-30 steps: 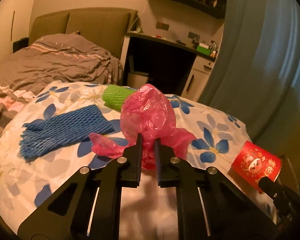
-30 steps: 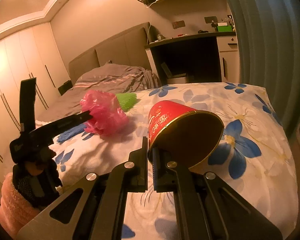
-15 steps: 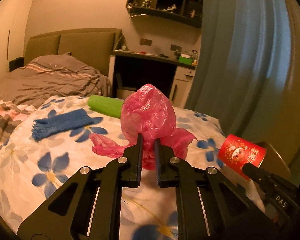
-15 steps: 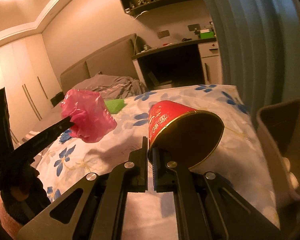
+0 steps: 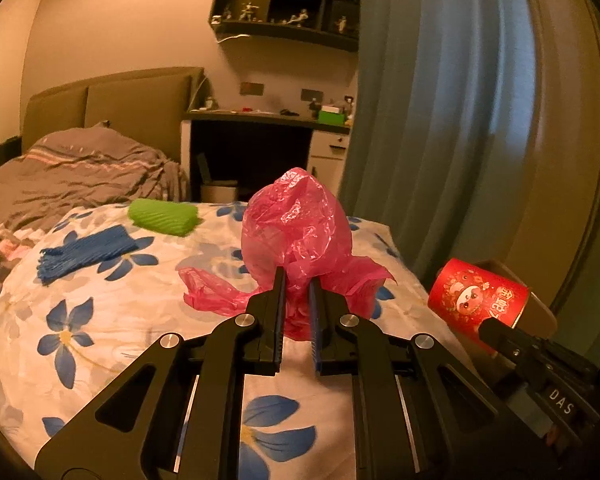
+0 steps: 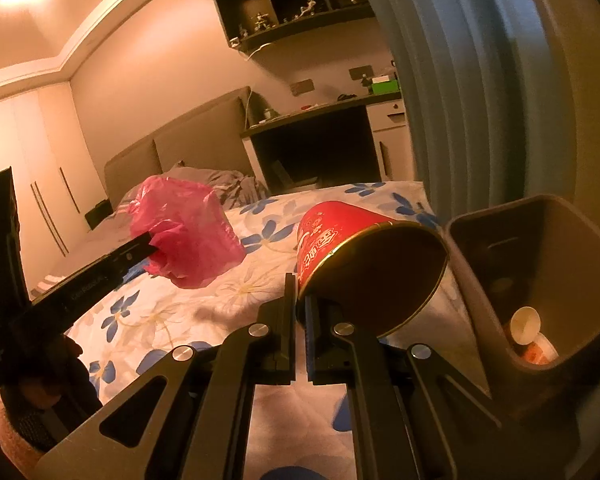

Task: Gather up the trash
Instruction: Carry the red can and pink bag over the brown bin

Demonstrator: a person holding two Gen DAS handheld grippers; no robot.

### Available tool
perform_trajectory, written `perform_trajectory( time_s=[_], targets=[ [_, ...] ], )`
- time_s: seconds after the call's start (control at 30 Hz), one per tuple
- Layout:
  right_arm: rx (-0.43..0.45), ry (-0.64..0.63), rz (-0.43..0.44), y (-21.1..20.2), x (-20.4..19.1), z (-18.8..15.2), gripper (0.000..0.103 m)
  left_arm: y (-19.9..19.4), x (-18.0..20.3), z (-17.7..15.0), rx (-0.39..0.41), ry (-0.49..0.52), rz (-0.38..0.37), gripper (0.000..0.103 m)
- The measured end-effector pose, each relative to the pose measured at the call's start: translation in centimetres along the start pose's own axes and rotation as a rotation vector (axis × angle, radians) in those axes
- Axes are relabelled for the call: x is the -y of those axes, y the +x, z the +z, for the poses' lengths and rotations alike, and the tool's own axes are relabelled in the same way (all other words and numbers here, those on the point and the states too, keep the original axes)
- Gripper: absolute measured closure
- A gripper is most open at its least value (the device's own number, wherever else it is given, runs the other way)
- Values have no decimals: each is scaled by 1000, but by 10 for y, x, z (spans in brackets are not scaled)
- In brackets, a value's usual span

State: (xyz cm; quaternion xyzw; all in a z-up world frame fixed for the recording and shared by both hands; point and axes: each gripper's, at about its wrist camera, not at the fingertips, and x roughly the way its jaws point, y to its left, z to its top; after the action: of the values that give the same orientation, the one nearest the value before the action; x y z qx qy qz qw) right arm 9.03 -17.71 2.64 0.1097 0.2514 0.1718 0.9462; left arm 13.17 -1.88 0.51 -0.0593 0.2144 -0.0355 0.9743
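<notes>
**Left wrist: pink bag pinched, cup off to the right**

We see the left gripper (image 5: 297, 280) closed on a crumpled pink plastic bag (image 5: 296, 228); the bag bulges up and fwd past the fingertips, w/ loose flaps spilling to both sides of the jaws. Beyond and left of the jaws, on the floral bedspread (image 5: 100, 320), lie a green foam net (image 5: 164, 216) and, nearer, a blue foam net (image 5: 86, 250), apart from each other. Right of the jaws, a red paper cup (image 5: 476, 300) lies tilted, pinched at its rim by the right gripper (image 5: 490, 326). Blue-grey curtain (image 5: 440, 120) hangs behind, right of the jaws.
</notes>
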Motion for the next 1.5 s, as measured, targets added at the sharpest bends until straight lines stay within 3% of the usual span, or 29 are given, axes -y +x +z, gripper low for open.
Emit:
perform_trajectory(
  time_s=[0.57,1.5],
  targets=[
    [40,64,-71,-26,49,-3,99,20,58,-6,-28,87,-80,93],
    [72,153,-271,-48,142,-6,99,63,172,-20,-61,229,-254,93]
  ],
)
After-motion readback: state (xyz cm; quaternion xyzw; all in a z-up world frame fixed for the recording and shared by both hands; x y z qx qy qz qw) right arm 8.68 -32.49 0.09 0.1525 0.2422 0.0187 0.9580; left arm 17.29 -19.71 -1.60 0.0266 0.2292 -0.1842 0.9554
